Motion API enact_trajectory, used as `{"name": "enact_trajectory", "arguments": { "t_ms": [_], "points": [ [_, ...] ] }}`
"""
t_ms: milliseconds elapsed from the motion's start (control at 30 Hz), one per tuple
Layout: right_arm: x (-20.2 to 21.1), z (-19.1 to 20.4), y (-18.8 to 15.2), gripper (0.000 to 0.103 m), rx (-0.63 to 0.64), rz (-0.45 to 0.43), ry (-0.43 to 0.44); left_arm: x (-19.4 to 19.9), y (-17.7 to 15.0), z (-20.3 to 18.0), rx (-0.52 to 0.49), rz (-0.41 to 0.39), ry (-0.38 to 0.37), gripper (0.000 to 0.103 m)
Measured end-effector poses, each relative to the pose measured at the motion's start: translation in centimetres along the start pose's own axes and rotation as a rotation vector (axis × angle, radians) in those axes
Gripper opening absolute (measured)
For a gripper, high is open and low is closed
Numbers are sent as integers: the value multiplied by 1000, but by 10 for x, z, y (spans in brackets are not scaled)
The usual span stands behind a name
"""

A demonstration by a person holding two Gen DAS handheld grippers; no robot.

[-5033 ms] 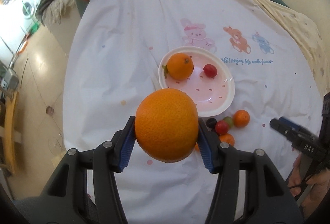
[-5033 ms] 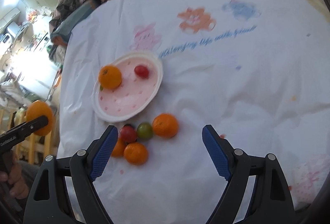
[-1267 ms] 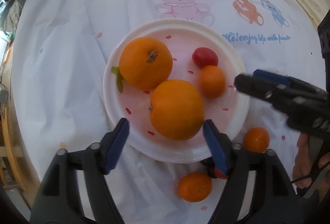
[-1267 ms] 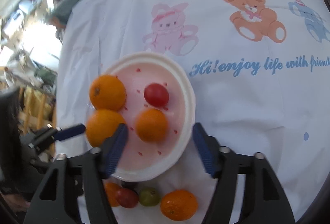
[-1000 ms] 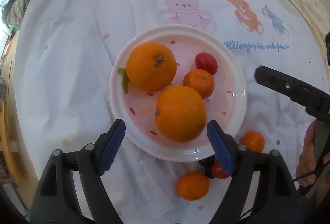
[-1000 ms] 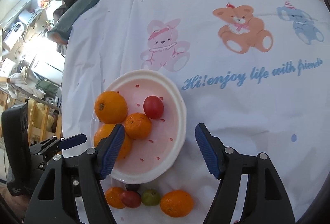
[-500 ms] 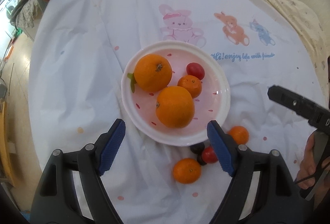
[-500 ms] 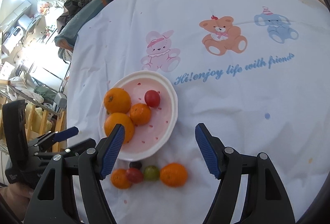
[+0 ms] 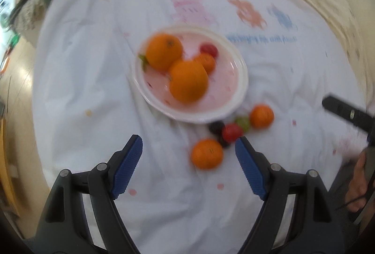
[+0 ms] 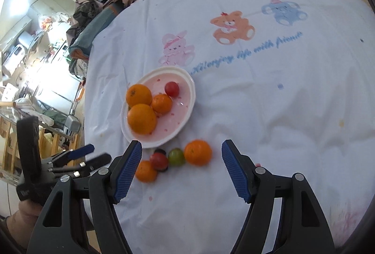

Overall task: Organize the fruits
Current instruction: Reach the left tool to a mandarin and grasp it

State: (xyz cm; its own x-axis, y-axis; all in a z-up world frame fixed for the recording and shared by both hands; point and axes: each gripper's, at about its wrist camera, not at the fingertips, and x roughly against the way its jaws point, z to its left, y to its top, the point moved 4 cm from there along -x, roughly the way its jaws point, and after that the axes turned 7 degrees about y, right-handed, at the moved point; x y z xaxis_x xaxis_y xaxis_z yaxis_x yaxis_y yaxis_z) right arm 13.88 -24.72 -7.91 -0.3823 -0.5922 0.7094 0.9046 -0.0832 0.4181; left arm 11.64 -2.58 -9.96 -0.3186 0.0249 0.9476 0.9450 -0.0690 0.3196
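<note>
A pink-and-white plate [image 9: 236, 99] [image 10: 187, 99] on the white cloth holds two large oranges [image 9: 188, 82] [image 10: 141, 118], a small mandarin [image 10: 161, 103] and a red tomato [image 10: 171, 89]. In front of the plate lie two mandarins [image 9: 207, 153] [image 10: 197, 152], a red tomato [image 9: 232, 132], a green one [image 10: 176, 156] and a dark fruit [image 9: 216, 127]. My left gripper [image 9: 188, 158] is open and empty above the cloth, just before the loose fruit. My right gripper [image 10: 181, 163] is open and empty, with the loose fruit between its fingers' line of view.
The white cloth with cartoon animals [image 10: 232, 27] covers the table. Its left edge drops to the floor, with chairs and clutter [image 10: 58, 113] beyond. The left gripper shows in the right wrist view [image 10: 77, 160]; the right one shows in the left wrist view [image 9: 346, 113].
My left gripper let go of the large orange onto the plate and backed away. My right gripper left a mandarin on the plate and also pulled back toward the loose fruit.
</note>
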Motion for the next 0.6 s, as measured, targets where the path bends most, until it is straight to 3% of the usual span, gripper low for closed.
{"name": "enact_trajectory", "arguments": {
  "t_ms": [200,433,500,600],
  "points": [
    [3,-7,-7,73,-32,0,-12,-37,-26,-30,-158,133,7,79],
    [5,-16,-6,73,-64,-5,-18,-67,-32,-55,-279,186,26,78],
    [5,-18,-5,73,-69,-6,-17,-71,-33,-60,-303,189,42,74],
    [4,-21,-4,73,-74,-2,-17,-75,-33,-62,-317,190,72,50]
  ]
}}
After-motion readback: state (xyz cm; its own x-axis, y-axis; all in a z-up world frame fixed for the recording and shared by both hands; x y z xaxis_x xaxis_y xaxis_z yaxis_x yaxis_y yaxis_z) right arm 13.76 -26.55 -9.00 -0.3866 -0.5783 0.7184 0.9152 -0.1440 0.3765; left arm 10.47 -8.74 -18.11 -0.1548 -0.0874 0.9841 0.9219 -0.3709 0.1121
